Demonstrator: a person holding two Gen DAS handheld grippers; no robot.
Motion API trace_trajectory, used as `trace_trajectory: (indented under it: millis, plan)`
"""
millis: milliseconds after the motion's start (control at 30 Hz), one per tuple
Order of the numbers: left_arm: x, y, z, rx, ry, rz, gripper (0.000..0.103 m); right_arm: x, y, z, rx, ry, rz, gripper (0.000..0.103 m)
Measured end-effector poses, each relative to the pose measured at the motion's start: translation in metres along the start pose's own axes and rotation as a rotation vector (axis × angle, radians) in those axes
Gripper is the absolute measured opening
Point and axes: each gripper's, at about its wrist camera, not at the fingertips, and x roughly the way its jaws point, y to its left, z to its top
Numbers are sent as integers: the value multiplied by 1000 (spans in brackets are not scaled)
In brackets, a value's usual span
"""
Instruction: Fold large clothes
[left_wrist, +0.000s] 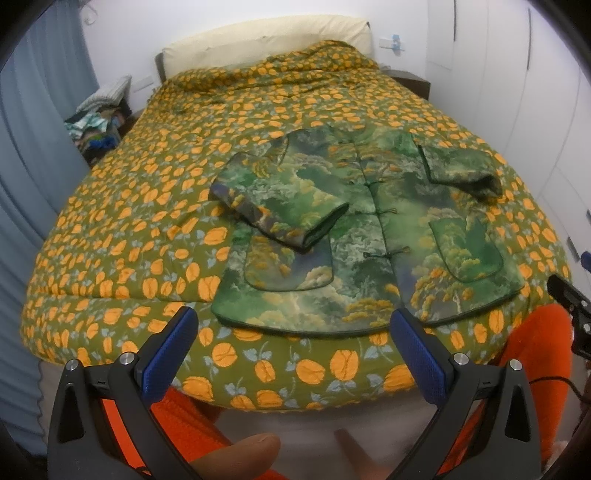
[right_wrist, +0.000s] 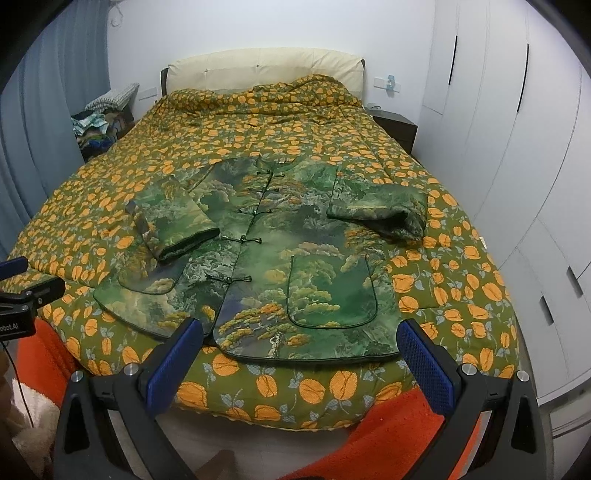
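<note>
A green landscape-print padded jacket (left_wrist: 369, 229) lies flat, front up, near the foot of the bed; it also shows in the right wrist view (right_wrist: 280, 258). Its left sleeve (left_wrist: 280, 203) is folded across the body. Its right sleeve (left_wrist: 461, 166) is folded inward at the far right. My left gripper (left_wrist: 291, 325) is open and empty, just short of the jacket's hem. My right gripper (right_wrist: 299, 336) is open and empty, at the hem's near edge. The left gripper's body (right_wrist: 22, 299) shows at the left edge of the right wrist view.
The bed's quilt (left_wrist: 129, 229) is olive with orange flowers. A cream headboard (right_wrist: 258, 70) stands at the back. A pile of clothes (right_wrist: 99, 125) sits at the back left, a dark nightstand (right_wrist: 397, 125) at the back right. White wardrobes (right_wrist: 517, 147) line the right. Orange fabric (right_wrist: 388, 424) lies below the grippers.
</note>
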Motion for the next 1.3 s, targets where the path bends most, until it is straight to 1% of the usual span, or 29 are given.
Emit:
trace_trajectory:
  millis: [333, 867, 1133, 1300]
  plan:
    - [-1, -2, 0, -1, 2, 0, 103, -5, -3, 2, 7, -36, -12, 103]
    - [-2, -5, -1, 5, 4, -2, 103, -7, -3, 3, 5, -46, -27, 103]
    - [-5, -9, 0, 10, -15, -10, 103, -9, -3, 5, 8, -66, -47, 103]
    - [-6, -10, 0, 11, -11, -13, 103, -10, -5, 4, 10, -71, -53, 103]
